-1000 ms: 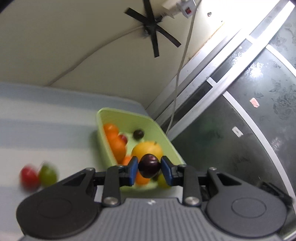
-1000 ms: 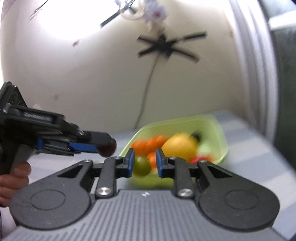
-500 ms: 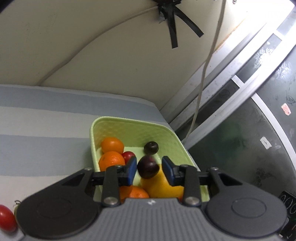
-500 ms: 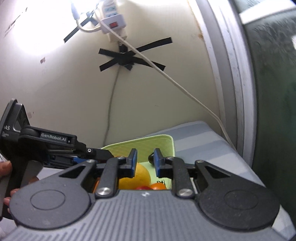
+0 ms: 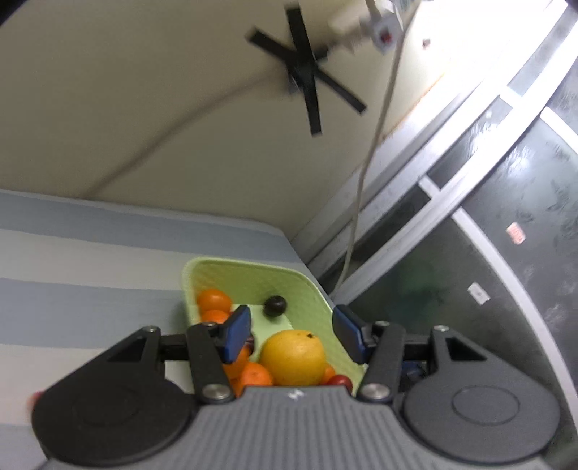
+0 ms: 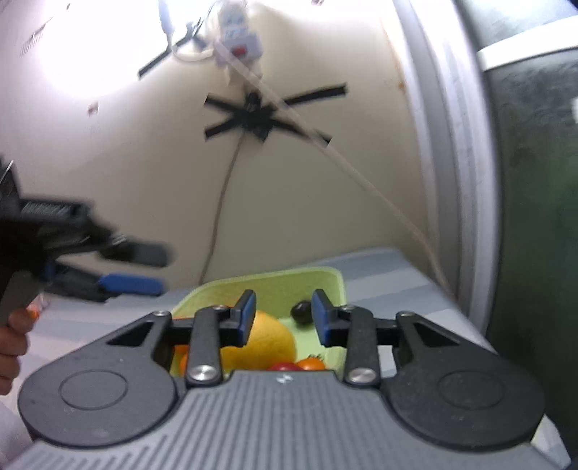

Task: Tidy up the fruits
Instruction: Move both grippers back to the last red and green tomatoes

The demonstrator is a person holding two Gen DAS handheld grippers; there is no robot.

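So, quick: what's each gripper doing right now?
Left gripper: jaws opening, nothing between them, above the green basket.
Right gripper: jaws opening, nothing held.

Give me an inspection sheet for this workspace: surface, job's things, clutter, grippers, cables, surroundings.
Surface: blue and white striped cloth, ending at the wall.
Job's things: green basket holding a large yellow-orange fruit, several small oranges, a dark round fruit toward the back and a red tomato at the near edge.
Clutter: nothing seen.
Grippers: left gripper over the basket, jaws opening, nothing between them; right gripper also over the basket, jaws opening, nothing held.
Cables: a white cable hangs from a power strip on the wall; a thinner grey cable runs down from black crossed tape.
Surroundings: cream wall, dark glass door at right.
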